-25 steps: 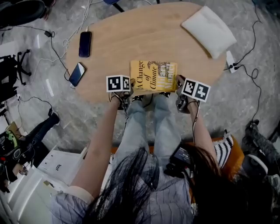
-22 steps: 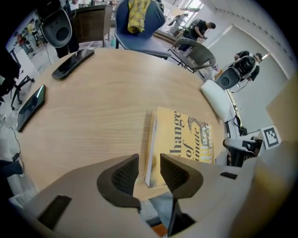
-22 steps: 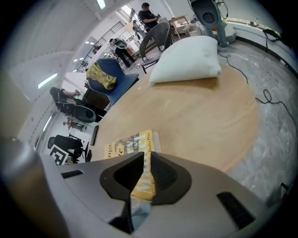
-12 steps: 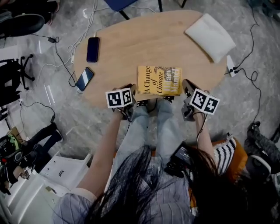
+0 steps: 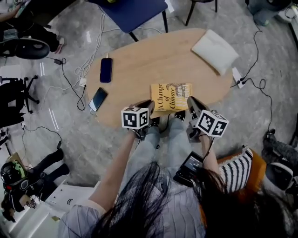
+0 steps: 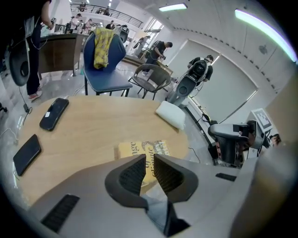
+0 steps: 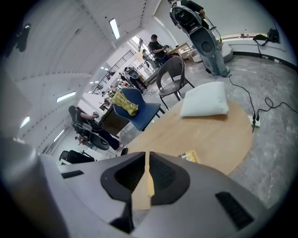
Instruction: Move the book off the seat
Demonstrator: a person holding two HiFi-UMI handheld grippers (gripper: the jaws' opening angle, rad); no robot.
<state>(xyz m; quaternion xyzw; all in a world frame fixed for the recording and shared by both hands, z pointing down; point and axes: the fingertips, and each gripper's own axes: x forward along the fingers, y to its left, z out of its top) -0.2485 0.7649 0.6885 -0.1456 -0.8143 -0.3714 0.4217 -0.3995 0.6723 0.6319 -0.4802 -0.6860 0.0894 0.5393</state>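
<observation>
Grey left claw [image 6: 149, 158] stands slightly ajar, right claw [image 7: 147, 155] nearly shut, both empty, having just been closing

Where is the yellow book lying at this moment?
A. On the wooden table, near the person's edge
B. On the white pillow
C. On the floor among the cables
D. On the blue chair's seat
A: the yellow book lies flat on the wooden table, at the edge nearest the person. It is well apart from the white pillow and the blue chair.
</observation>
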